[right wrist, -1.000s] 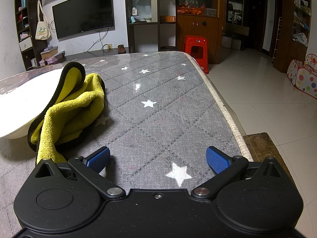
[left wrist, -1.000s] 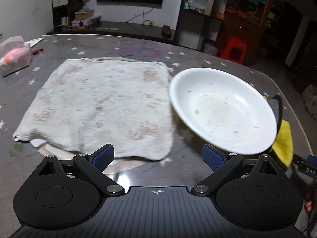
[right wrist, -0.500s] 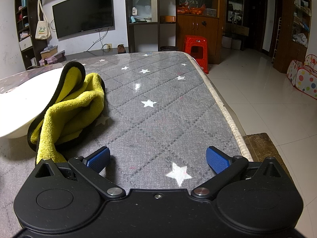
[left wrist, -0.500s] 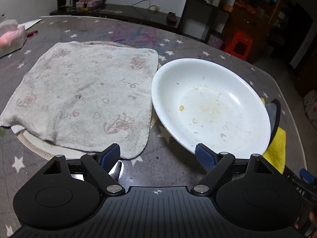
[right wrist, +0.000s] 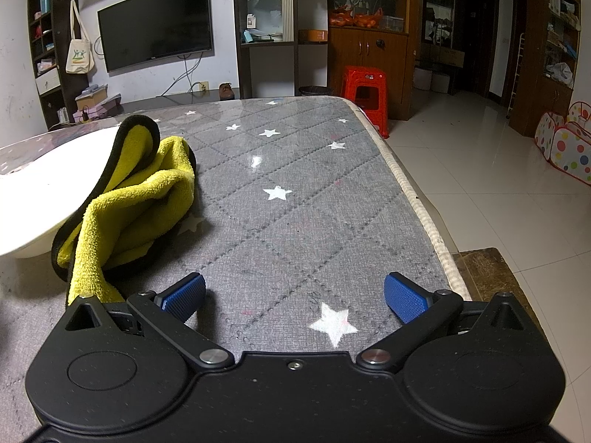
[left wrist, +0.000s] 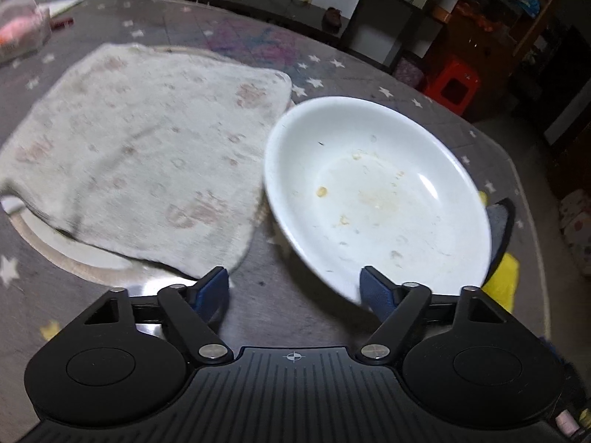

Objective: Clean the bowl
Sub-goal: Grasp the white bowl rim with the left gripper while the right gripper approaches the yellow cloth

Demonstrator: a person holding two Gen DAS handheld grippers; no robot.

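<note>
The left gripper [left wrist: 293, 288] is closing with only bare table [left wrist: 266, 295] between its pads, the dirty bowl [left wrist: 373, 199] at its one o'clock. The right gripper [right wrist: 293, 297] rests open, the yellow cloth [right wrist: 129, 206] at ten o'clock. One pad may clip the near rim and tip the bowl.

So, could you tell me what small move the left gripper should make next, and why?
Probably ease the left gripper right so the bowl's near rim sits between its closing jaws. Only one pad overlaps the rim, nothing is gripped, and food specks remain inside.
</note>
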